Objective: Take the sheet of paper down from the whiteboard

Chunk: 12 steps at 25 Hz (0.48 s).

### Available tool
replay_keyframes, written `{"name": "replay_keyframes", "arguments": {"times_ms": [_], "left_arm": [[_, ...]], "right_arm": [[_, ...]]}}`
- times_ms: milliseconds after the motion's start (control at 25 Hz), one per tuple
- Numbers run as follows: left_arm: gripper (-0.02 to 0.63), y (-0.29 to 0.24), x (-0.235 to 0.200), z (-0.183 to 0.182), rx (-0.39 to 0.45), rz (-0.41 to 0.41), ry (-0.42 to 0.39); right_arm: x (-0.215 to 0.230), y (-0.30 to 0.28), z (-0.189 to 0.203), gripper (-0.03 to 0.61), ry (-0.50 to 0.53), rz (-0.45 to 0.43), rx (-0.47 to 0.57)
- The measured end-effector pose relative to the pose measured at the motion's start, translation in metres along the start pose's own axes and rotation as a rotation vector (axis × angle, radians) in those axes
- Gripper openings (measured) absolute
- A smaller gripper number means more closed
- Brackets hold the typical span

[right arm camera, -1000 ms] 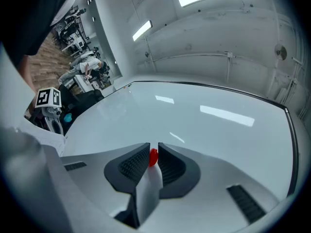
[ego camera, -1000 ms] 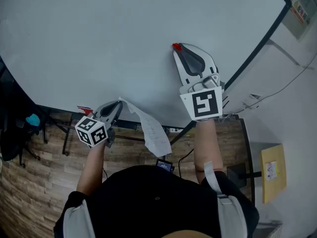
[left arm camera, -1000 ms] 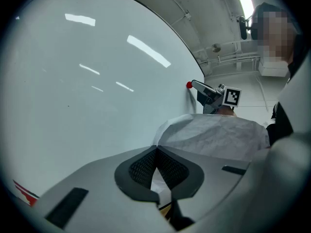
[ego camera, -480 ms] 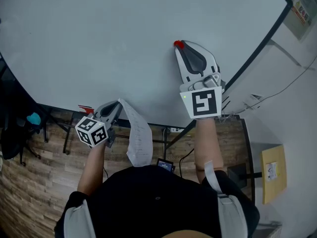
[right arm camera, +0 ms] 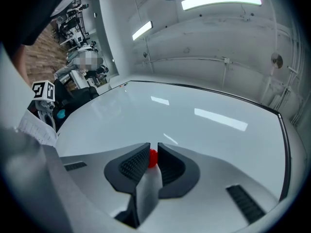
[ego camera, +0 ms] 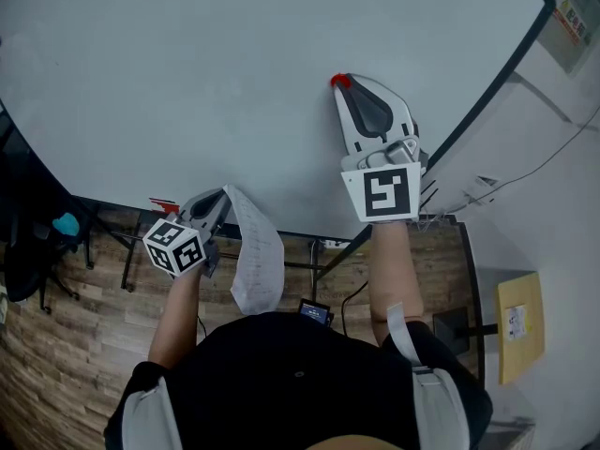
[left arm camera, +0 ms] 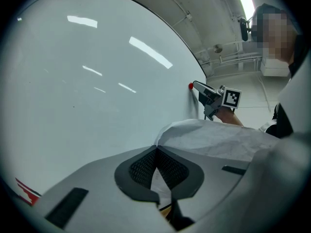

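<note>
The white sheet of paper (ego camera: 255, 262) is off the whiteboard (ego camera: 187, 73) and hangs limp from my left gripper (ego camera: 223, 197), which is shut on its top corner. In the left gripper view the paper (left arm camera: 218, 139) drapes to the right from the shut pads of my left gripper (left arm camera: 156, 153). My right gripper (ego camera: 339, 84) is higher on the board, its tips at the surface, shut on a small red magnet (ego camera: 338, 81). The right gripper view shows that magnet (right arm camera: 153, 158) pinched between the black pads (right arm camera: 137, 163).
The whiteboard's black frame (ego camera: 487, 92) runs down the right side. Below it lie a wood floor (ego camera: 84, 326), stand legs (ego camera: 127, 251) and a small lit device (ego camera: 313, 312). A yellow box (ego camera: 518, 324) sits at the right; a red marker (ego camera: 161, 204) lies by the left gripper.
The hanging paper has swung from the right back to straight below the left gripper. Both grippers stay where they were.
</note>
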<state>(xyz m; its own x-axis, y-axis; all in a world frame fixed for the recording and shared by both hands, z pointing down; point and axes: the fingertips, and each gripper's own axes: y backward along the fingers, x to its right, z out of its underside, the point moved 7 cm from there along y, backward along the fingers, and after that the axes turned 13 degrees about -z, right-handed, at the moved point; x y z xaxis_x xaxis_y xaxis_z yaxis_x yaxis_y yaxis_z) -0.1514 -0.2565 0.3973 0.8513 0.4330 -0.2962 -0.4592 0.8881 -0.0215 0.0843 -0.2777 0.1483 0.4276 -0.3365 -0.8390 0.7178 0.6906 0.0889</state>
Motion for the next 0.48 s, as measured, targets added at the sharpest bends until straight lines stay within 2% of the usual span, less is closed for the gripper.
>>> {"name": "replay_keyframes", "arguments": {"times_ms": [200,280,320,400,480], "left_arm": [[0.011,0.001,-0.006,-0.002,0.003,-0.014,-0.002],[0.011,-0.002,-0.013,-0.004,0.011,-0.020,-0.003],[0.011,-0.003,-0.016,-0.005,0.013,-0.025,-0.005],[0.011,0.003,-0.022,-0.001,-0.003,-0.050,-0.017],[0.011,0.016,-0.027,0.005,-0.034,-0.081,-0.034]], "right_arm": [[-0.006,0.010,-0.010,0.058,0.040,0.004,0.017],[-0.013,0.014,-0.011,0.057,0.026,-0.005,0.023],[-0.019,0.015,-0.010,0.058,-0.012,-0.008,0.037],[-0.039,0.020,-0.006,0.057,-0.183,-0.014,0.104],[-0.065,0.027,-0.003,0.057,-0.325,-0.056,0.157]]}}
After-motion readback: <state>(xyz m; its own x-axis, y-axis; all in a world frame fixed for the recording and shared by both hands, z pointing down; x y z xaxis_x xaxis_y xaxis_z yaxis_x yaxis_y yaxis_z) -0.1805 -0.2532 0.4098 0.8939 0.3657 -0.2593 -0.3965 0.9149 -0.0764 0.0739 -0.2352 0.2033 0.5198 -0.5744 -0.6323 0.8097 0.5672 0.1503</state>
